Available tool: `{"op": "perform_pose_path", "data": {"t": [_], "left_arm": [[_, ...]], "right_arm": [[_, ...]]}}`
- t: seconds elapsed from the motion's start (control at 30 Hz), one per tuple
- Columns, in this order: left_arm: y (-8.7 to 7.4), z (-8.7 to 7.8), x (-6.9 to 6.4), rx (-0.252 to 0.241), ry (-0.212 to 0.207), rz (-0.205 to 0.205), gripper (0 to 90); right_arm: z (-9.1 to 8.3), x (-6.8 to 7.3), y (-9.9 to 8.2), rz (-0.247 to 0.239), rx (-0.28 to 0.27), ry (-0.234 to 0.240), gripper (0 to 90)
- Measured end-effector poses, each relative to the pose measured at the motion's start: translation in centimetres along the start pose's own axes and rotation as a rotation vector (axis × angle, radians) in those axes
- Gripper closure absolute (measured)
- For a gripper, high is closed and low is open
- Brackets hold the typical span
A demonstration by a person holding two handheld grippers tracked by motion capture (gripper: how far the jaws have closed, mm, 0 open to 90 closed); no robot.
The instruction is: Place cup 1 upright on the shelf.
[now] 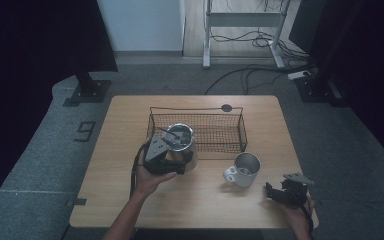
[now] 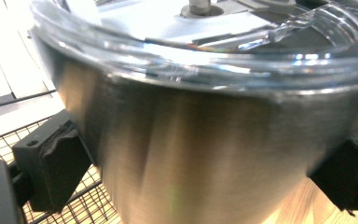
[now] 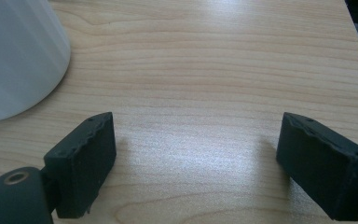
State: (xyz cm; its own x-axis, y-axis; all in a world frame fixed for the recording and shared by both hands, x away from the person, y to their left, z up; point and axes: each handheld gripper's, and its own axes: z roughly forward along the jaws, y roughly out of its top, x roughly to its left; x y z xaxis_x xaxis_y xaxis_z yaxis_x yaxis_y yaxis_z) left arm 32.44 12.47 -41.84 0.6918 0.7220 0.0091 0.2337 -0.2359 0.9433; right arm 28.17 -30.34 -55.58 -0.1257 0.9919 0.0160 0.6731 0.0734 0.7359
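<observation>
So nearest to us, the right tongs (image 1: 281, 191) sit low at the near right corner of the table (image 1: 200, 200), jaws spread wide apart with nothing but bare wood between them. In the right gripper view the white mug (image 3: 18, 56) is off to the upper left of those jaws, close but not touching, so it's ahead and to the left of that hand.

A bit farther in, our left tongs (image 1: 172, 162) are clamped on the steel pot (image 1: 181, 145), one black pad on each side of its wall. The left gripper view shows the pads (image 2: 51, 163) pressed against the brushed metal just under the clear lid (image 2: 205, 46), and the pot stands upright, long axis vertical.

The thing that matters for us: the wire basket (image 1: 220, 132) lies right behind the pot, touching or nearly so, we can't tell if the pot's base is over the basket's front rim or just in front of it. We reckon the left hand carries it forward from here
</observation>
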Motion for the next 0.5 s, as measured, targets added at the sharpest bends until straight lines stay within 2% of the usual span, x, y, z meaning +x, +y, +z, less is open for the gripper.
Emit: {"op": "perform_pose_path", "data": {"t": [0.5], "left_arm": [[1.2, -0.1, 0.9, -0.014, 0.003, 0.012, 4.5]], "right_arm": [[0.0, 0.0, 0.0, 0.007, 0.000, -0.009, 11.6]]}}
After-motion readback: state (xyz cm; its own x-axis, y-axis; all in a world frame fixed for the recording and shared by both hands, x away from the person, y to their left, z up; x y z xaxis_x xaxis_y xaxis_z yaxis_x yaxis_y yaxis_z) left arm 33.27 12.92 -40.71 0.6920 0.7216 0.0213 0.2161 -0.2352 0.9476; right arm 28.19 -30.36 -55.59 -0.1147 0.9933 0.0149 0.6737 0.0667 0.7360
